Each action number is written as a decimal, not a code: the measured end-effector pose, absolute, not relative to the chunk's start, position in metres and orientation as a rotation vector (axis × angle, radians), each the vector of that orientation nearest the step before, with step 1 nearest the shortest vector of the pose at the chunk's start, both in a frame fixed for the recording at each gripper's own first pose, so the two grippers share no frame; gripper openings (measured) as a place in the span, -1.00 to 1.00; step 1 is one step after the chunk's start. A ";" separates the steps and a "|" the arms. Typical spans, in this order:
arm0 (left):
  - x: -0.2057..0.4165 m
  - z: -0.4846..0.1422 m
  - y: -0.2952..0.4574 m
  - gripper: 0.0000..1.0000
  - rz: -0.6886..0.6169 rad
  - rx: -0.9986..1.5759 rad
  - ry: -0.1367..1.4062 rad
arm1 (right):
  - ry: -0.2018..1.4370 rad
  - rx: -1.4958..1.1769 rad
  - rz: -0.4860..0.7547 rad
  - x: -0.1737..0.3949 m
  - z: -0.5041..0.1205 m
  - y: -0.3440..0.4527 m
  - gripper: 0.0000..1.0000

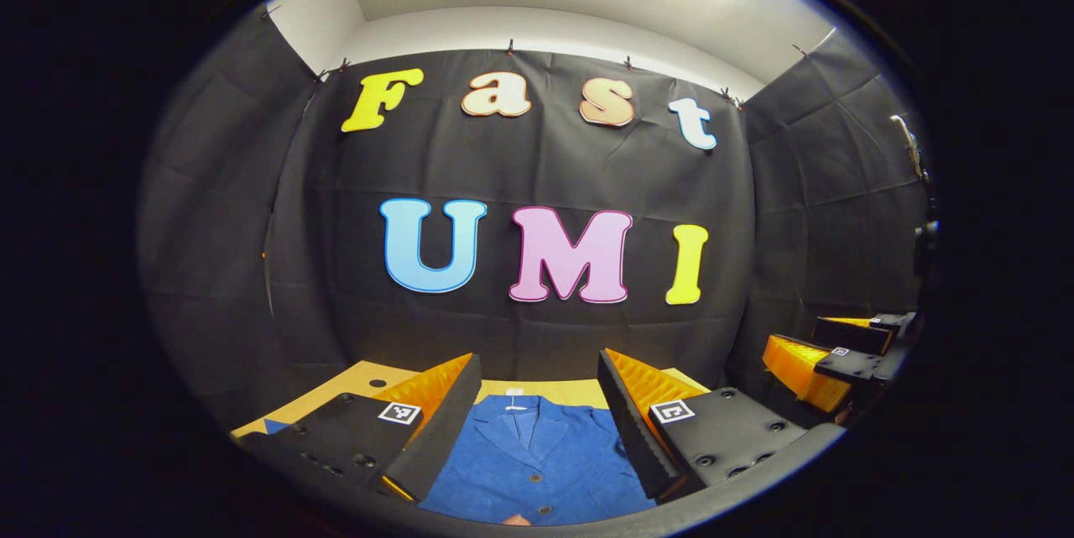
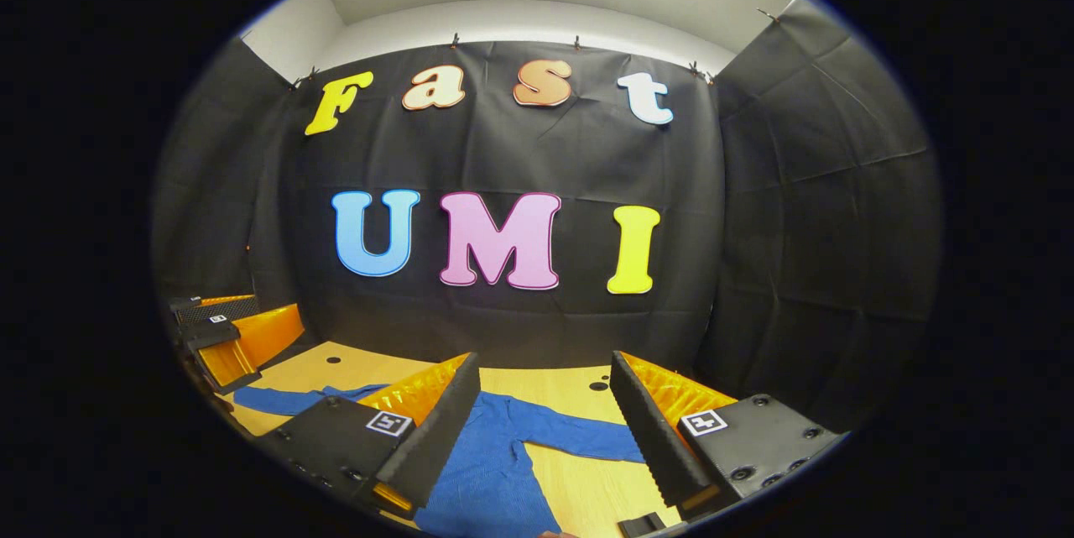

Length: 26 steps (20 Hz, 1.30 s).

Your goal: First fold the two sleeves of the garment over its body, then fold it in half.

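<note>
Both grippers are hovering above the bench with their jaws spread wide and nothing between them. Seen in the left gripper view, the left gripper (image 1: 537, 420) is framing the blue garment (image 1: 537, 462), which is lying flat on the wooden bench (image 1: 352, 383) with its collar pointing toward the booth's back wall and its buttoned front facing up. From the right gripper view, the right gripper (image 2: 545, 429) is looking down on the garment's (image 2: 495, 471) side, where one sleeve (image 2: 579, 437) is stretching out across the bench (image 2: 537, 383) between the two fingers; the other sleeve (image 2: 285, 399) is lying spread out to the far side. The left gripper (image 2: 222, 336) is showing at the left edge of that view, above that far sleeve, and the right gripper (image 1: 839, 357) is showing at the right edge of the left gripper view. Small dark round holes (image 2: 597, 386) are dotting the bench beyond the garment. Nothing is lying on the garment or its sleeves.
</note>
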<state>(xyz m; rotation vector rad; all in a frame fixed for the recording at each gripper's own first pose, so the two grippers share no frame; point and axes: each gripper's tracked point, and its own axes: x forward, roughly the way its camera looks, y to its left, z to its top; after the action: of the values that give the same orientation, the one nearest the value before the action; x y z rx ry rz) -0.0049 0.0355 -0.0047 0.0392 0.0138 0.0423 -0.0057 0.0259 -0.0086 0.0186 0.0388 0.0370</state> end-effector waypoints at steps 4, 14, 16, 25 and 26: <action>-0.008 -0.010 0.037 0.63 0.042 0.033 0.026 | 0.052 0.029 0.028 -0.009 -0.011 0.020 1.00; -0.011 -0.010 0.046 0.63 0.063 0.045 0.015 | 0.065 0.025 -0.014 -0.002 -0.020 -0.002 0.99; -0.007 -0.009 0.040 0.63 0.049 0.038 0.007 | 0.057 0.016 -0.024 0.001 -0.021 -0.009 0.99; 0.028 -0.016 -0.007 0.60 -0.001 0.010 0.027 | 0.052 -0.099 -0.045 0.038 -0.056 -0.069 0.86; 0.033 -0.016 -0.012 0.63 -0.004 0.021 0.032 | 0.074 -0.116 -0.057 0.047 -0.071 -0.082 0.86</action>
<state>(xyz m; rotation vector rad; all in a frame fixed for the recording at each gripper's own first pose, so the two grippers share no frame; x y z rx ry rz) 0.0333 -0.0124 -0.0157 0.0209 0.0320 -0.0041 0.0469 -0.0816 -0.0706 -0.1155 0.0741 -0.0568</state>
